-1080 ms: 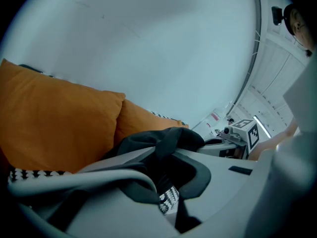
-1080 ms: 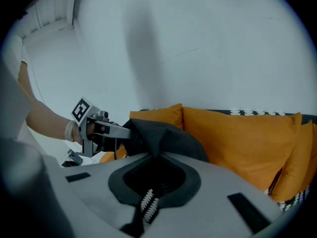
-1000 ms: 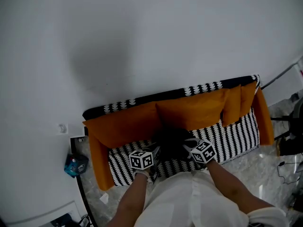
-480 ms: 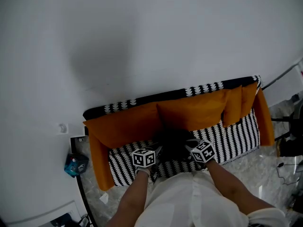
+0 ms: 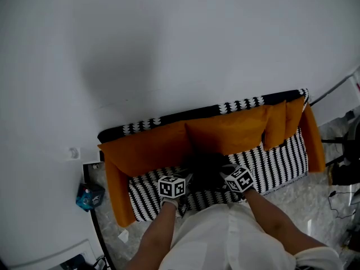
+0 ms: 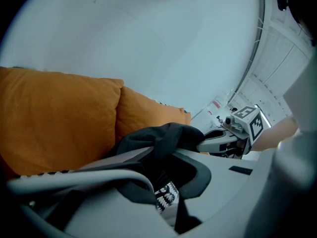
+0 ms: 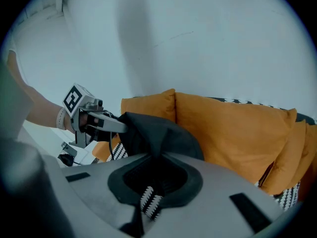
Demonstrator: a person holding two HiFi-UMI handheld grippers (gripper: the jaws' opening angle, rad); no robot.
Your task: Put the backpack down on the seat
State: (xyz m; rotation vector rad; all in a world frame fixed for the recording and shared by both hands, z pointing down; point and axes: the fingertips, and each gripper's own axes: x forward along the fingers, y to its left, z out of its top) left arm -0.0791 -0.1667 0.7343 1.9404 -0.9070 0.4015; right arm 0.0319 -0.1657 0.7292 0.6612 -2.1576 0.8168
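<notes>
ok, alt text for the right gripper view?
The right gripper has its jaws shut on a fold of the black backpack, and the left gripper clamps the bag's far side at left. Behind are orange cushions and a pale wall; a bit of striped seat shows beneath the bag.

A small blue object (image 5: 89,196) is seen on the pale stone floor (image 5: 306,207), close to the white wall (image 5: 169,38). A small white fitting (image 5: 72,152) is mounted on that wall nearby. Dark cables (image 5: 339,199) are strewn over the floor at the far right.

Left tongs (image 6: 161,175) pinch the black backpack (image 6: 148,139) (orange cushions (image 6: 59,118) behind), right tongs (image 6: 207,142) gripping its far end.
</notes>
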